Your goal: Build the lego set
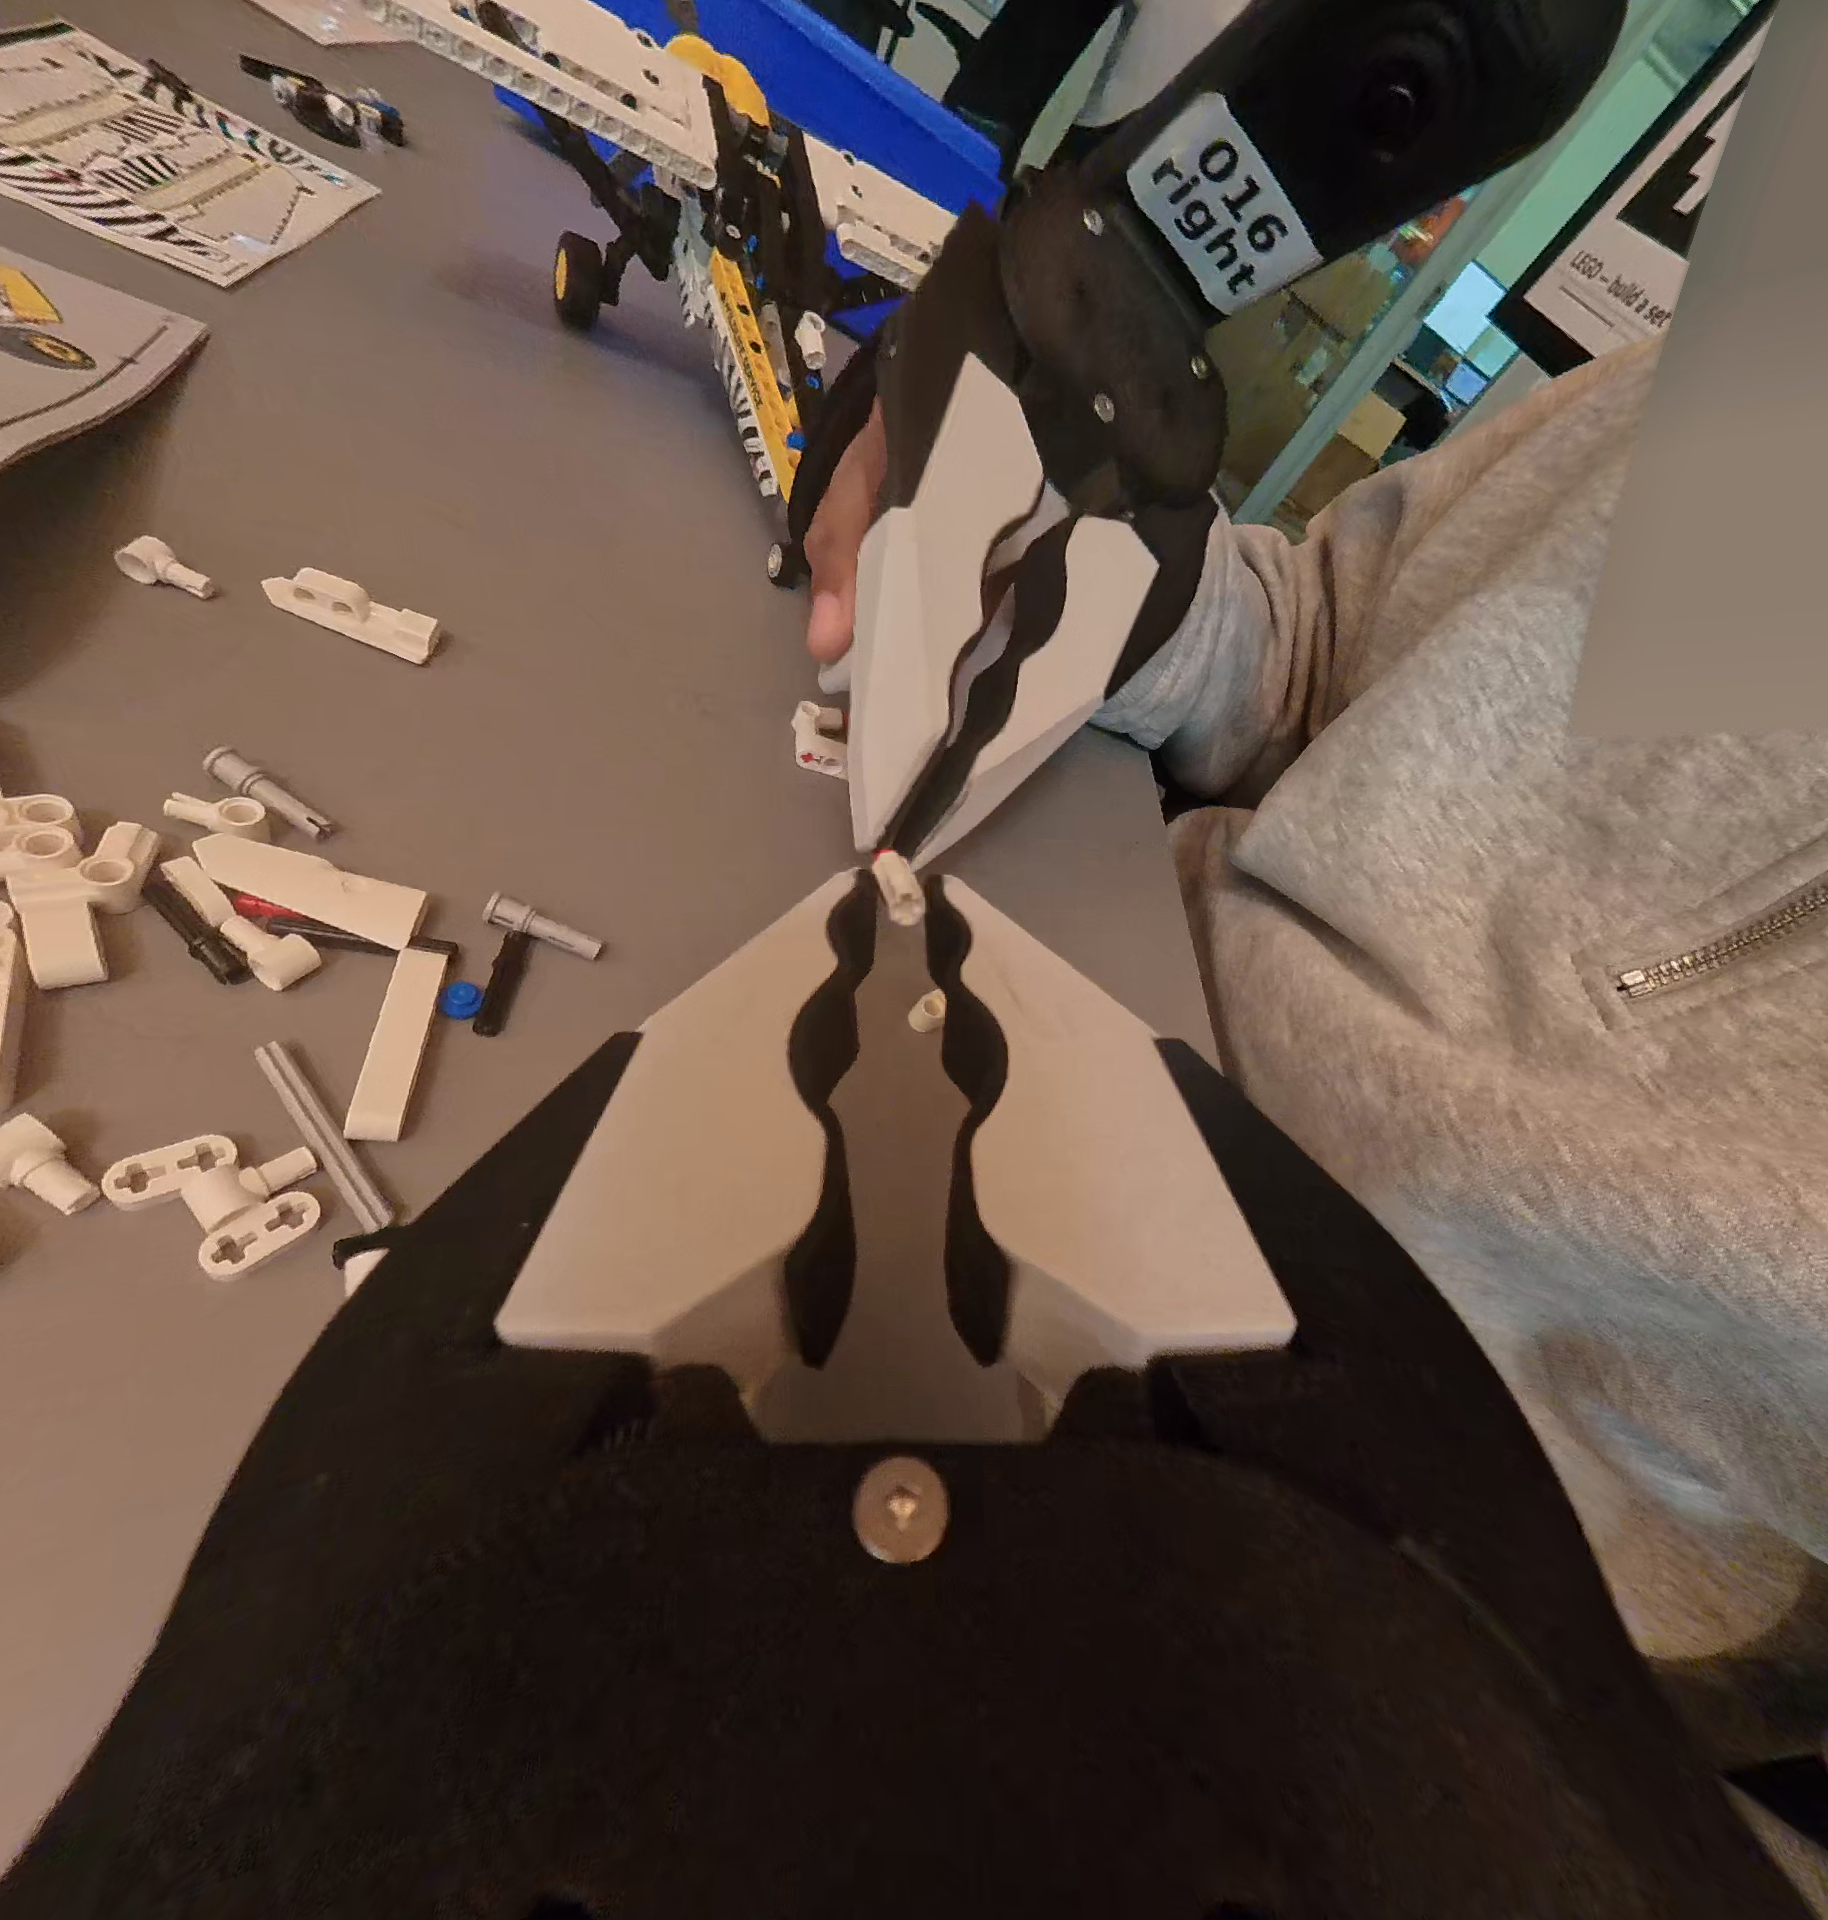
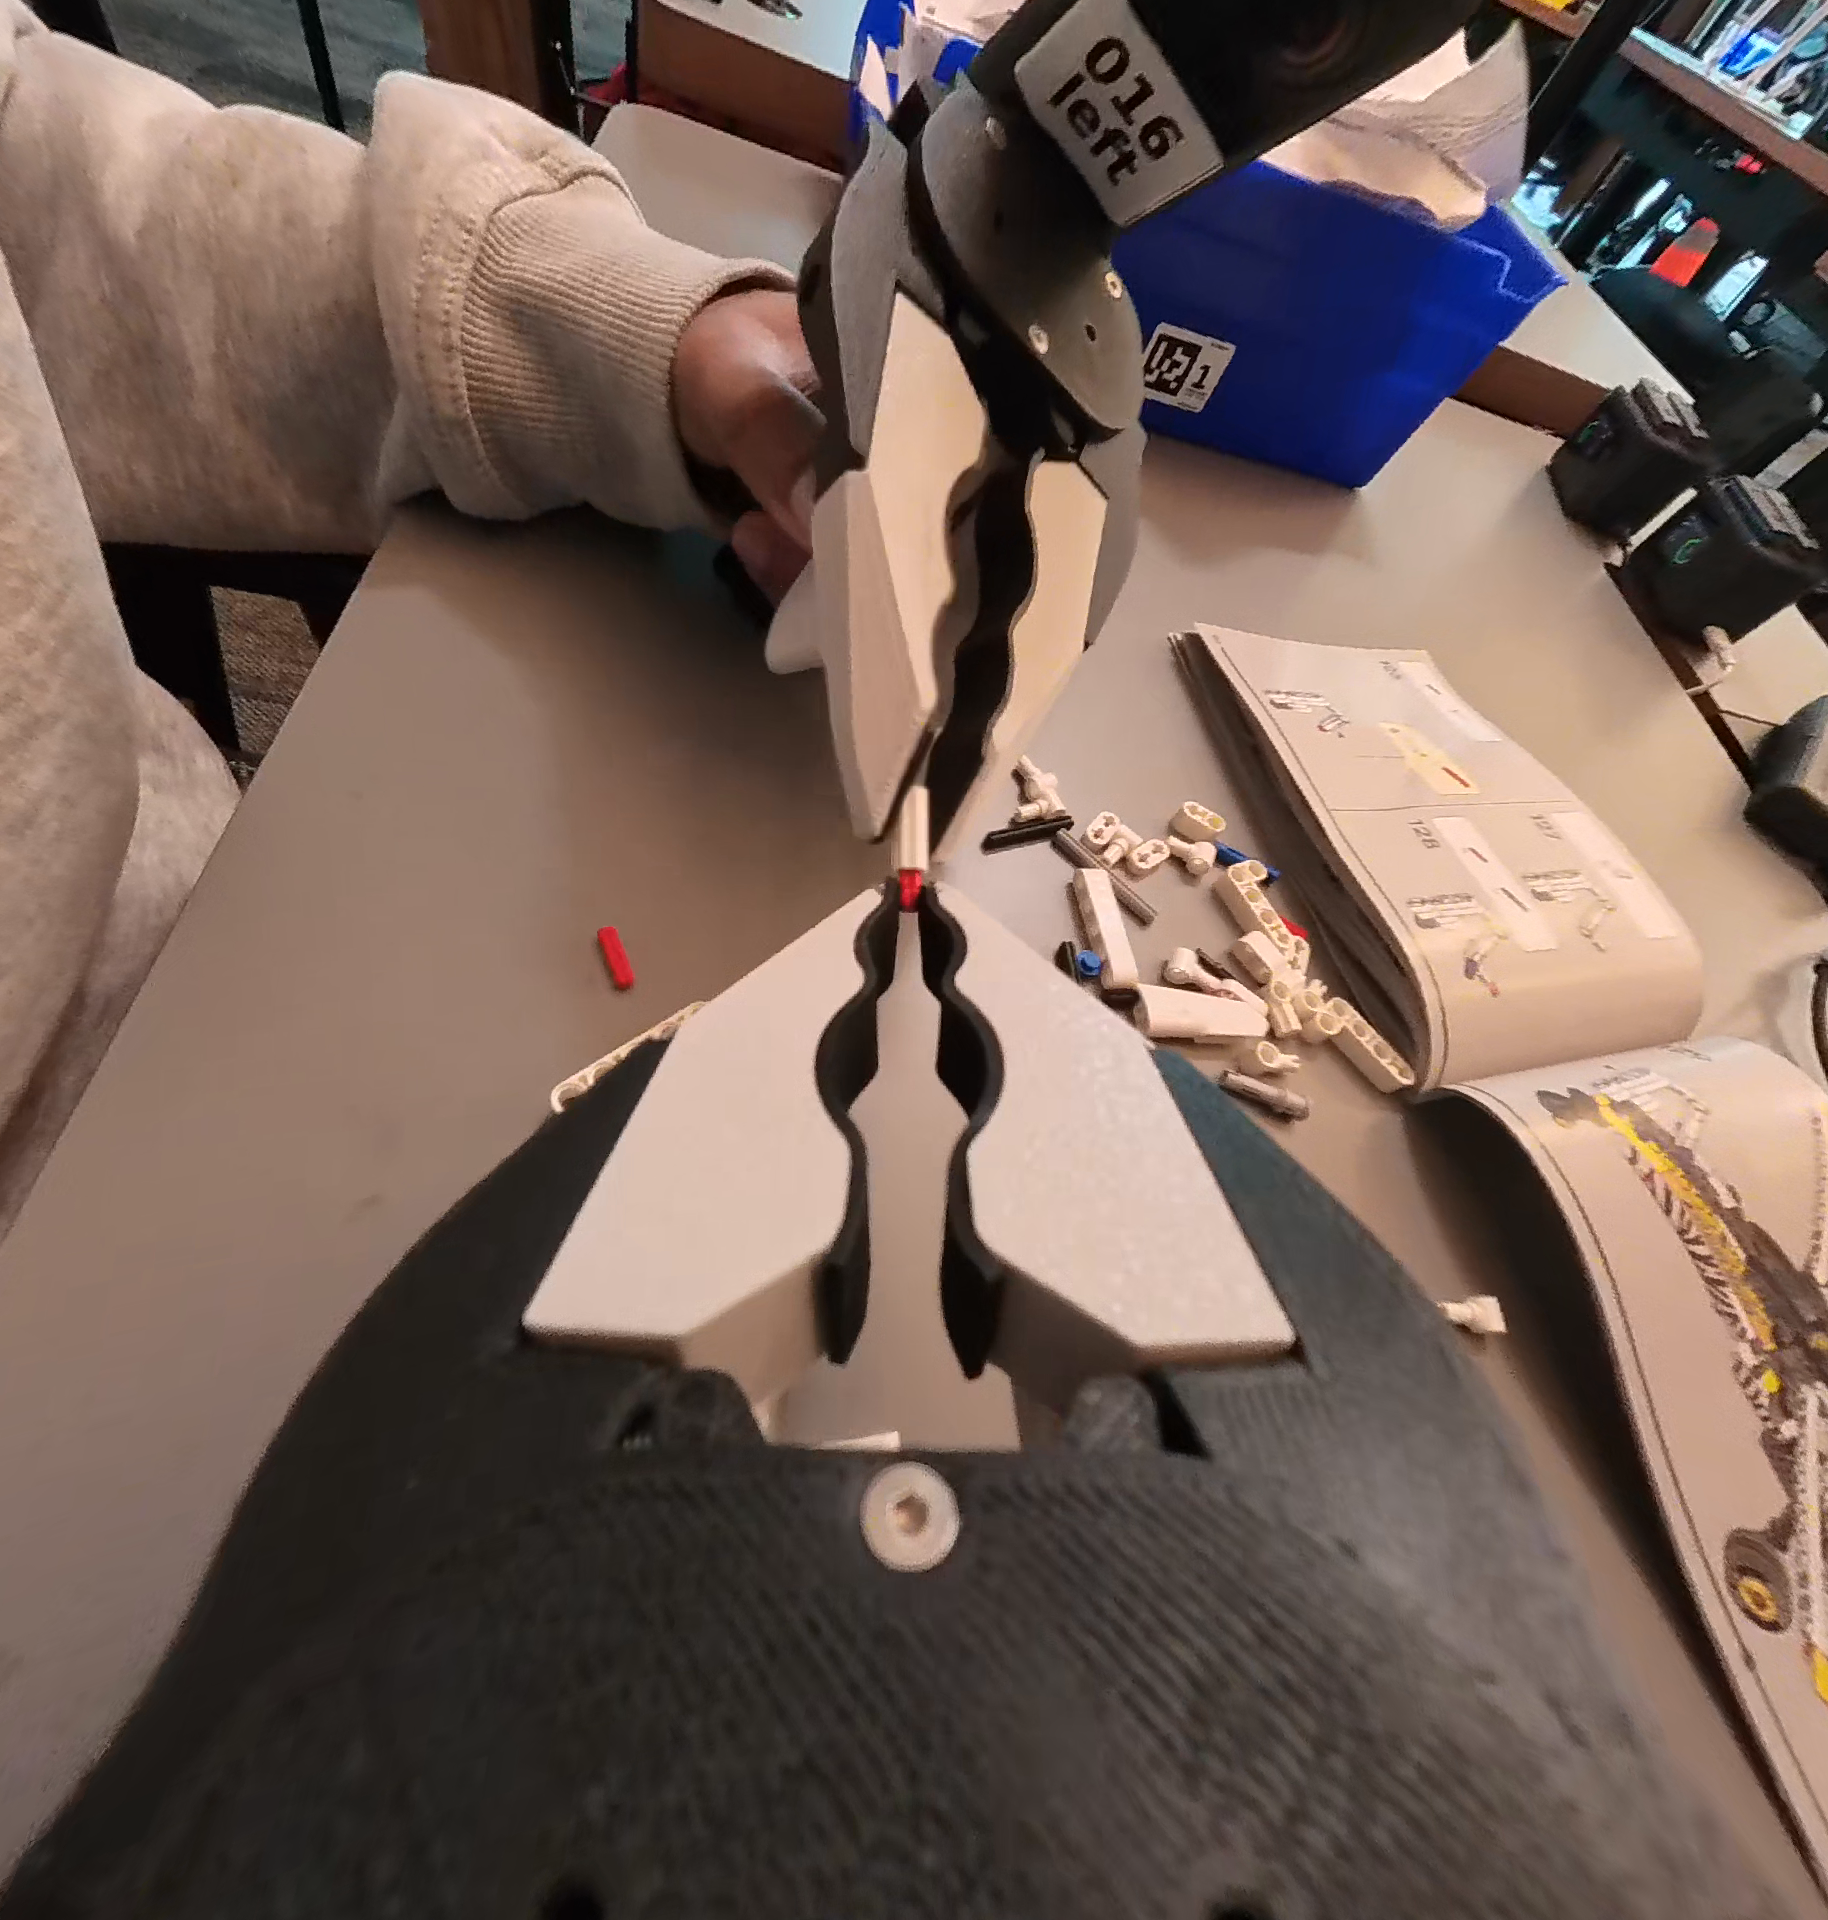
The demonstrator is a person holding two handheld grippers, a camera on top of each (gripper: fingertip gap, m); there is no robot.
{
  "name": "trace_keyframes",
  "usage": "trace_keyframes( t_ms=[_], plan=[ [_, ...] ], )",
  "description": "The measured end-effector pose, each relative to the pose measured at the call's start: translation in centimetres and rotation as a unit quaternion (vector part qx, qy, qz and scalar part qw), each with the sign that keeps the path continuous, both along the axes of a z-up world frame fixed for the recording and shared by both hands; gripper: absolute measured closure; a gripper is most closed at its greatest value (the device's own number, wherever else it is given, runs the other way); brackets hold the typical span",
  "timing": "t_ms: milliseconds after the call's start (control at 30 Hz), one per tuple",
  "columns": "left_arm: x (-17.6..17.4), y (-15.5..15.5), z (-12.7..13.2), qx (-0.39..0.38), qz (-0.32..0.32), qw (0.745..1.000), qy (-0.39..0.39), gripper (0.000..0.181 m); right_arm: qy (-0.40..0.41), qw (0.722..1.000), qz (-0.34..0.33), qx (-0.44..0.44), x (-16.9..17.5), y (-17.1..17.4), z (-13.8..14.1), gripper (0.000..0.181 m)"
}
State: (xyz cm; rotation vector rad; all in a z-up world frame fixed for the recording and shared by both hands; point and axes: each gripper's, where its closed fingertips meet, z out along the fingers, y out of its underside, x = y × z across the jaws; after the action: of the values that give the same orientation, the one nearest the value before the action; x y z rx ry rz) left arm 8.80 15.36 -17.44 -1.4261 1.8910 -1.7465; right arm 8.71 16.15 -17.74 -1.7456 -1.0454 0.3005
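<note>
My left gripper (image 1: 897, 885) is shut on a small white tube connector (image 1: 902, 896), held above the grey table (image 1: 598, 644) near its edge. My right gripper (image 2: 908, 902) is shut on a short red pin (image 2: 908, 889). The two grippers meet tip to tip, and the red pin touches the end of the white tube (image 2: 915, 831). In the left wrist view the right gripper (image 1: 891, 844) comes down from above. In the right wrist view the left gripper (image 2: 918, 821) does the same. The partly built yellow, white and black model (image 1: 723, 229) stands at the back.
Loose white, black and grey pieces (image 1: 214, 935) lie left of the grippers and also show in the right wrist view (image 2: 1201, 935). A red piece (image 2: 615, 956) lies alone. An open instruction booklet (image 2: 1461, 831), a sticker sheet (image 1: 141, 156) and a blue bin (image 2: 1336, 312) are around. Both grippers' tips are close together, under 4 cm apart.
</note>
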Motion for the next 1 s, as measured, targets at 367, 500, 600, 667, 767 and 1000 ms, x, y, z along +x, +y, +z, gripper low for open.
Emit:
trace_keyframes(
  t_ms=[367, 500, 600, 667, 767, 1000],
  plan=[
    [0.0, -0.2, -0.2, 0.01, -0.003, 1.0, 0.002, 0.176, 0.052, 0.996, -0.003, -0.071, -0.1, 0.0, -0.6, 0.163],
    [0.0, -0.3, -0.1, 0.02, -0.003, 1.0, -0.005, 0.175, 0.1, 0.99, 0.014, -0.101, -0.6, -0.4, -0.1, 0.163],
    [0.0, -0.5, 0.2, 0.027, -0.003, 0.999, -0.022, 0.175, 0.136, 0.983, 0.023, -0.117, -0.7, -0.5, 0.4, 0.166],
    [0.0, -0.6, 0.5, 0.028, -0.005, 0.999, -0.031, 0.175, 0.153, 0.981, 0.026, -0.121, -0.7, -0.6, 0.8, 0.169],
    [0.0, -0.7, 0.5, 0.03, -0.005, 0.999, -0.035, 0.175, 0.159, 0.98, 0.024, -0.12, -0.5, -0.5, 1.0, 0.17],
    [0.0, -0.6, 0.9, 0.033, -0.001, 0.998, -0.048, 0.175, 0.156, 0.98, 0.021, -0.12, -0.4, -0.4, 0.8, 0.166]
  ],
)
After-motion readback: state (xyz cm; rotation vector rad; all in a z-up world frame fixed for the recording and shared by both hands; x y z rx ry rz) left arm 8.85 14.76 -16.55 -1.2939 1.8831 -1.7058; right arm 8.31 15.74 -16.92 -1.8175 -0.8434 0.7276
